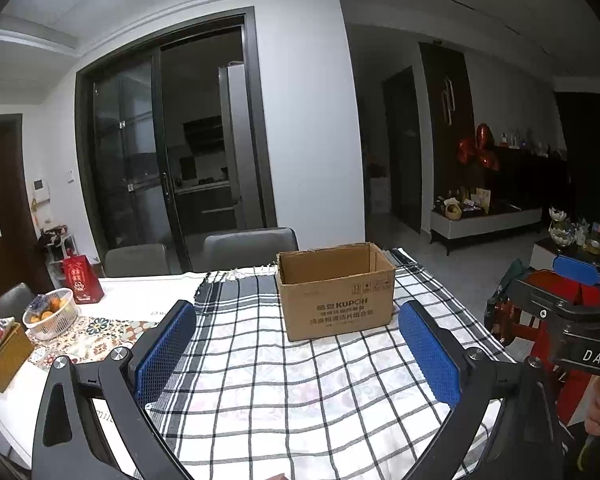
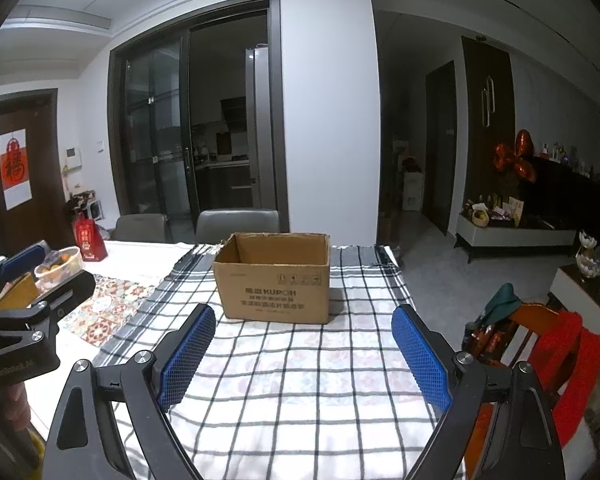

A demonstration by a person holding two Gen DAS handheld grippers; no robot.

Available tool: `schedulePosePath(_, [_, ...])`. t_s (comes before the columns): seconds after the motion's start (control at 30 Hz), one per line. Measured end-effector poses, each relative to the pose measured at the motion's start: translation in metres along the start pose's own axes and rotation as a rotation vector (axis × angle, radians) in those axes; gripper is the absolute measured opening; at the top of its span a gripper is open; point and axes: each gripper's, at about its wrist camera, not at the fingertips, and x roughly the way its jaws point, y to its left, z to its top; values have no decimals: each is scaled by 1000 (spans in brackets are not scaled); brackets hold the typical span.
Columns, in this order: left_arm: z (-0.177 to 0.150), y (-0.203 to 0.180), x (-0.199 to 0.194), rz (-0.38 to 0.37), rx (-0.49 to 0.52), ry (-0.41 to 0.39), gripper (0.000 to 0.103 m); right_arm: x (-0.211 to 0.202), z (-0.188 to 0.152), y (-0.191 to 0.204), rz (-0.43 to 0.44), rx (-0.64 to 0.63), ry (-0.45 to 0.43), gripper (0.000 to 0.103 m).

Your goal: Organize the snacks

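Checked black-and-white cloth (image 2: 300, 360) covers worktop | open brown cardboard box (image 2: 274, 280) sits centred, likely awaiting snacks | left gripper (image 1: 296, 360), right gripper (image 2: 304, 356) before box, jaws spread, empty

A checked cloth (image 1: 300, 380) covers the counter across the lower middle. At left sit a white fruit basket (image 1: 52, 314) and a red gift bag (image 1: 82, 280). Two grey chairs (image 2: 238, 226) stand behind.

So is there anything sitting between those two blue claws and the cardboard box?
Nothing visible. Only bare checked cloth lies between the open left gripper, the open right gripper and the box. The fruit basket sits off to the left.
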Motion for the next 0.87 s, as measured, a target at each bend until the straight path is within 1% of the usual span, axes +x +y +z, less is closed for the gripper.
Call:
schedulePosePath(0.13, [-1,-3,-3,4,-3,-8,103,-3,-2,1,-8,0,-2,90])
schedulePosePath(0.37, [-4,-2,-2,-15,-4,3,103,-6,-5,1,-1,8,2,90])
schedulePosePath(0.87, [-6,-2,-2,-12,-8,4,103,-9,-5,-1,-6,1,-7,90])
